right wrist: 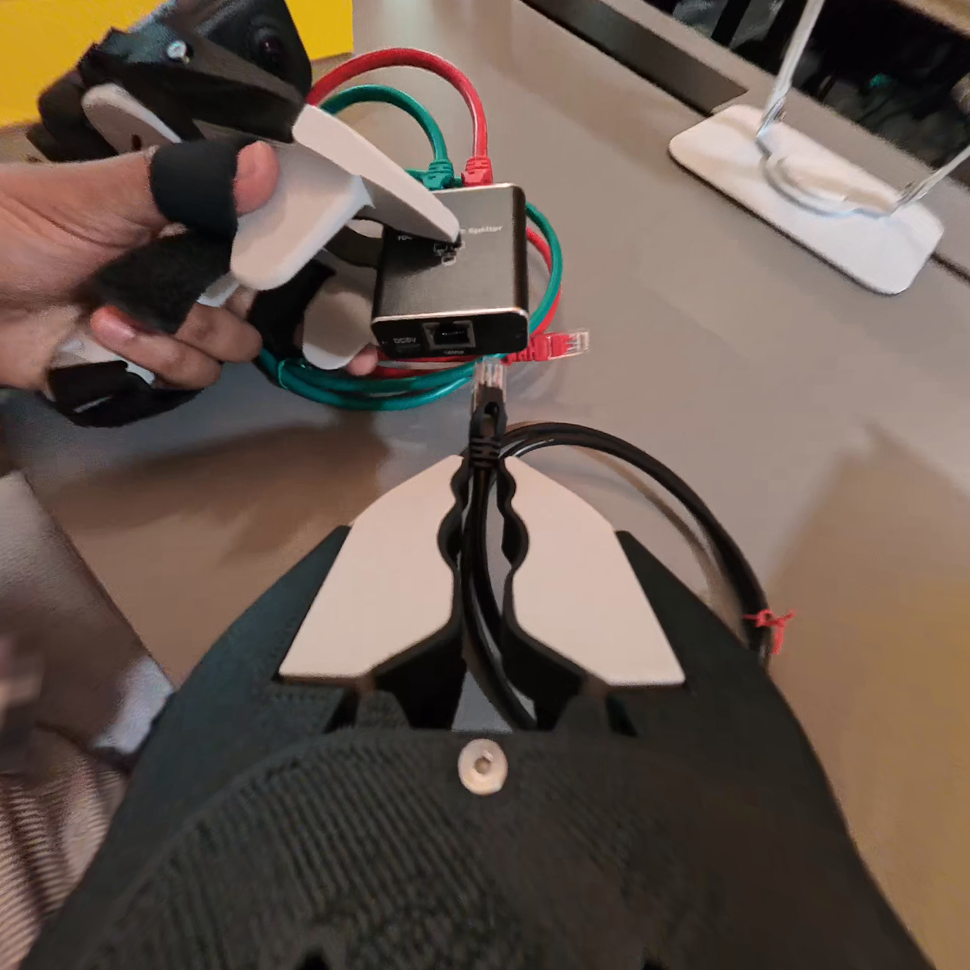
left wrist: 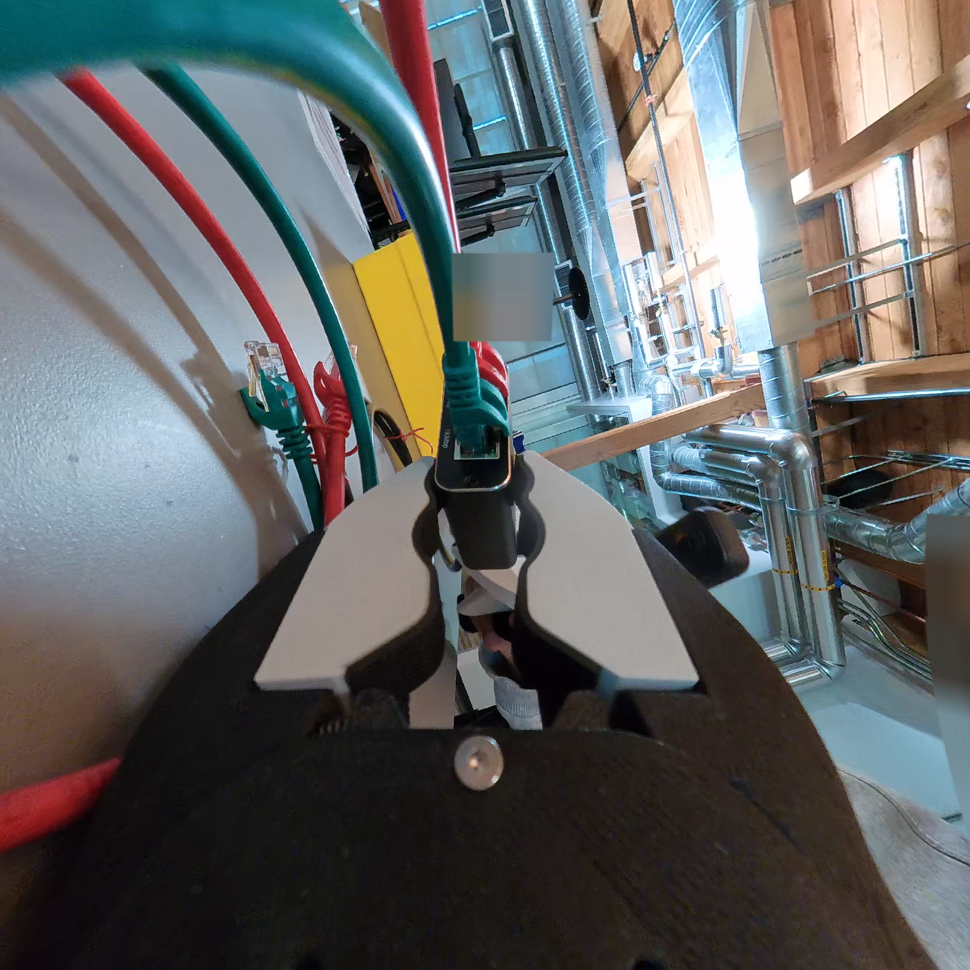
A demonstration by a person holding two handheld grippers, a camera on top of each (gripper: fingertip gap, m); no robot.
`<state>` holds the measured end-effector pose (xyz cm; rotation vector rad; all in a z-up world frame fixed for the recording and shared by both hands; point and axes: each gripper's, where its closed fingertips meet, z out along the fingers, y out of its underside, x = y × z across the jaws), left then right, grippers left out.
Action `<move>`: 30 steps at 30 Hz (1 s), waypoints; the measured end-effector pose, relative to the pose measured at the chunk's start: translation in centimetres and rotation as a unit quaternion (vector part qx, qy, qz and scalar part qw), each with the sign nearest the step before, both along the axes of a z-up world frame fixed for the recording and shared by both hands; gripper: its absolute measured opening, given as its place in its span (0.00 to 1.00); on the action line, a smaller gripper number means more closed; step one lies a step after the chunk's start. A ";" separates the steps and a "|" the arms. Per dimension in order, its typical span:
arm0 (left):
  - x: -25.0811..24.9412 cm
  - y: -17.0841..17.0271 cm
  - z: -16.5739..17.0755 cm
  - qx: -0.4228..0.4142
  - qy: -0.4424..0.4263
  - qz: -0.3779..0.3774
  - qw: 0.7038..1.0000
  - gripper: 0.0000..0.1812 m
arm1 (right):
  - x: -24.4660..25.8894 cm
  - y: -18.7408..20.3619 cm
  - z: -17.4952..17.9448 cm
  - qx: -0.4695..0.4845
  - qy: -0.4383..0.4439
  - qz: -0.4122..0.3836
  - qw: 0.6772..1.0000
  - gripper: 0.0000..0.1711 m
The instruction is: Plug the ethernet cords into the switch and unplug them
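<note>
My left gripper (left wrist: 475, 472) is shut on the small black switch (left wrist: 475, 525) and holds it above the grey table. Green cords (left wrist: 467, 399) and a red cord (left wrist: 493, 362) are plugged into its far end. In the right wrist view the switch (right wrist: 462, 273) faces me with one empty port (right wrist: 450, 334); the left gripper (right wrist: 393, 294) clamps it from the left. My right gripper (right wrist: 483, 462) is shut on the black ethernet cord (right wrist: 485, 525). Its clear plug (right wrist: 489, 378) points at the switch, just below and right of the empty port, apart from it.
A loose red plug (right wrist: 561, 344) and coiled red and green cords (right wrist: 367, 391) lie under the switch. A white stand base (right wrist: 803, 210) sits at the back right and a yellow box (left wrist: 399, 325) behind. A person's hand (right wrist: 105, 262) holds the left gripper. The table (right wrist: 682, 393) is grey.
</note>
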<state>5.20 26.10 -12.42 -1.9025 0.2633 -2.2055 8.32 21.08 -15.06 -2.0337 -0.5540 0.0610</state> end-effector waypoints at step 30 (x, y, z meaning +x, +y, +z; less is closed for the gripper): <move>0.5 -0.7 -0.1 0.082 0.042 0.027 0.995 0.13 | -0.1 -0.1 -0.3 0.051 -0.199 -0.024 0.978 0.06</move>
